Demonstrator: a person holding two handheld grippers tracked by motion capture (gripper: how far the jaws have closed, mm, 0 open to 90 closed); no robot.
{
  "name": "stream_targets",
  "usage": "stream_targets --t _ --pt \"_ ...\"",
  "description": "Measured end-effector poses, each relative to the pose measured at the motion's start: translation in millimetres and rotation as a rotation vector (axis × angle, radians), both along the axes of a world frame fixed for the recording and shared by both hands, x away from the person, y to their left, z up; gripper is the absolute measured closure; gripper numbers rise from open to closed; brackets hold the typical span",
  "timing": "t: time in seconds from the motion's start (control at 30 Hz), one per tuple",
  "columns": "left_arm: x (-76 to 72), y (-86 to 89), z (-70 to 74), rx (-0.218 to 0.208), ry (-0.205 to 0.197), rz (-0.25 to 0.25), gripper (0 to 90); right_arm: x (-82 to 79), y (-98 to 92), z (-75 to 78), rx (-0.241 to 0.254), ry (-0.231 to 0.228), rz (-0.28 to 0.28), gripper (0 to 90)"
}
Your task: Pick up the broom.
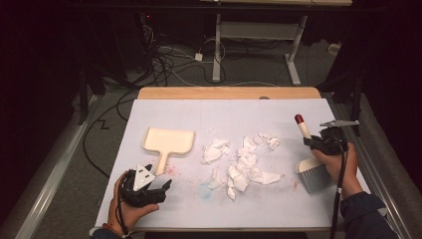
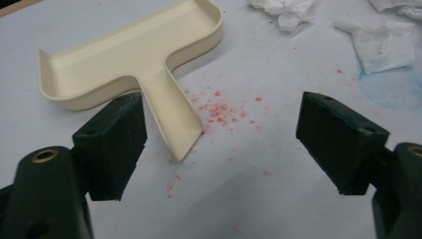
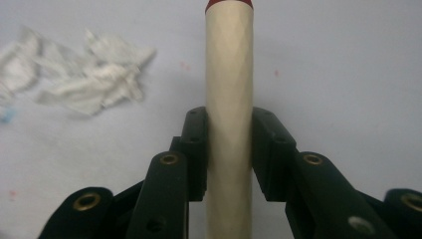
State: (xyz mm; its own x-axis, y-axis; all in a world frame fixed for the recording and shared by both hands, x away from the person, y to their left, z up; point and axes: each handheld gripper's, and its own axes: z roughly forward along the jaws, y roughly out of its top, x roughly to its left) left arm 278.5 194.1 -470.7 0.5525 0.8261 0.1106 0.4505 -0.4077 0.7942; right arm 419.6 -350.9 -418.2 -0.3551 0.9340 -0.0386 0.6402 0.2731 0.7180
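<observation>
Gripping the cream handle (image 3: 229,99) of a brush (image 1: 311,162), right tongs (image 1: 312,142) clamped on it from both sides, pads pressed flat against the shaft in the right gripper view. Handle tipped with a red cap (image 1: 298,119) and leaning up and away from the hand; pale bristle head (image 1: 314,175) low at the bench's right edge, below the hand, contact with the surface impossible to tell. Left tongs (image 2: 219,144) spread wide apart, nothing between the pads, hovering near the bench's front left corner. Just ahead of them, a cream dustpan (image 2: 134,59) lying flat on the white bench (image 1: 268,209), its handle end pointing toward the left tongs and sitting close by the left pad in the left gripper view, apart from it. Scattered beside that handle, fine red crumbs (image 2: 219,107). Farther right, a faint blue smear (image 2: 393,87) on the bench. Spread across the middle of the bench, between dustpan and brush, torn white paper scraps (image 1: 244,162), some crumpled, some flat, well apart from both tongs. Beyond the bench, dark floor with tangled cables (image 1: 164,64) and the legs of another table (image 1: 256,30).
</observation>
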Motion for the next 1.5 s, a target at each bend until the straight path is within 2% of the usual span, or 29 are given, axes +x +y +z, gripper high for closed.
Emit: stream_targets --t 0.1,0.23,0.33,0.43,0.47,0.5,0.53,0.57,0.6,0.63,0.67,0.7,0.77,0.83,0.87,1.0,1.07,1.17,1.27,1.3,1.4,1.5 --pt "-0.1 -4.4 2.1 -0.006 -0.003 -0.014 19.3 -11.4 -0.1 16.7 0.036 -0.087 0.012 71.8" --pt "0.4 -21.0 15.7 -0.046 -0.035 -0.061 19.5 -26.6 2.4 35.7 0.077 -0.187 0.028 71.8" --pt "1.6 -41.3 29.9 -0.077 -0.056 -0.121 19.6 -36.5 7.7 47.1 0.127 -0.245 0.044 71.8" --pt "-0.1 -68.2 45.2 -0.104 -0.087 -0.197 19.6 -44.7 19.3 55.1 0.156 -0.307 0.057 71.8" --pt "-0.1 -68.2 45.2 -0.104 -0.087 -0.197 19.6 -47.1 24.4 57.1 0.161 -0.321 0.063 71.8" --pt "-1.8 -87.9 54.8 -0.124 -0.105 -0.252 19.6 -49.6 29.6 58.8 0.163 -0.340 0.073 71.8" --pt "-2.1 -98.2 59.1 -0.138 -0.109 -0.283 19.6 -52.7 35.0 60.5 0.169 -0.360 0.082 71.8" --pt "-2.1 -98.2 59.1 -0.138 -0.109 -0.283 19.5 -55.5 40.6 62.2 0.173 -0.377 0.088 71.8" --pt "-1.8 -108.9 63.1 -0.152 -0.114 -0.310 19.5 -58.1 46.2 64.0 0.179 -0.391 0.100 71.8" --pt "-0.3 -130.2 69.2 -0.185 -0.122 -0.362 19.5 -61.3 51.8 65.7 0.194 -0.405 0.109 71.8" --pt "-0.3 -130.2 69.2 -0.185 -0.122 -0.362 19.5 -64.3 57.1 67.2 0.201 -0.417 0.122 71.8" --pt "1.1 -141.1 71.2 -0.191 -0.121 -0.385 19.5 -64.3 57.1 67.2 0.201 -0.417 0.122 71.8" --pt "3.8 -161.9 73.1 -0.198 -0.128 -0.403 19.5 -73.5 73.5 70.9 0.223 -0.453 0.157 71.8" --pt "9.6 -186.2 72.8 -0.217 -0.106 -0.433 19.3 -79.4 83.2 72.3 0.223 -0.473 0.181 71.8" --pt "11.2 -192.1 72.3 -0.218 -0.105 -0.436 19.2 -82.1 87.3 72.4 0.228 -0.478 0.190 71.8" --pt "17.9 -203.5 70.3 -0.240 -0.077 -0.442 19.4 -90.8 101.9 68.1 0.239 -0.495 0.228 71.8" --pt "22.6 -209.5 68.1 -0.267 -0.060 -0.450 19.7 -94.0 108.1 65.3 0.231 -0.503 0.241 71.8" --pt "26.1 -213.9 65.4 -0.285 -0.041 -0.459 21.8 -97.0 115.3 62.2 0.228 -0.512 0.260 71.8" --pt "27.3 -216.7 63.4 -0.284 -0.048 -0.452 25.9 -100.2 121.1 59.9 0.252 -0.518 0.278 71.8" --pt "28.2 -218.1 61.3 -0.300 -0.051 -0.454 26.7 -102.3 123.2 59.7 0.260 -0.523 0.283 71.7" --pt "27.5 -219.1 57.3 -0.288 -0.077 -0.425 35.6 -108.4 127.8 61.1 0.269 -0.554 0.312 71.7" --pt "28.1 -214.8 54.7 -0.317 -0.085 -0.446 39.5 -115.0 130.9 63.0 0.274 -0.569 0.332 71.7"
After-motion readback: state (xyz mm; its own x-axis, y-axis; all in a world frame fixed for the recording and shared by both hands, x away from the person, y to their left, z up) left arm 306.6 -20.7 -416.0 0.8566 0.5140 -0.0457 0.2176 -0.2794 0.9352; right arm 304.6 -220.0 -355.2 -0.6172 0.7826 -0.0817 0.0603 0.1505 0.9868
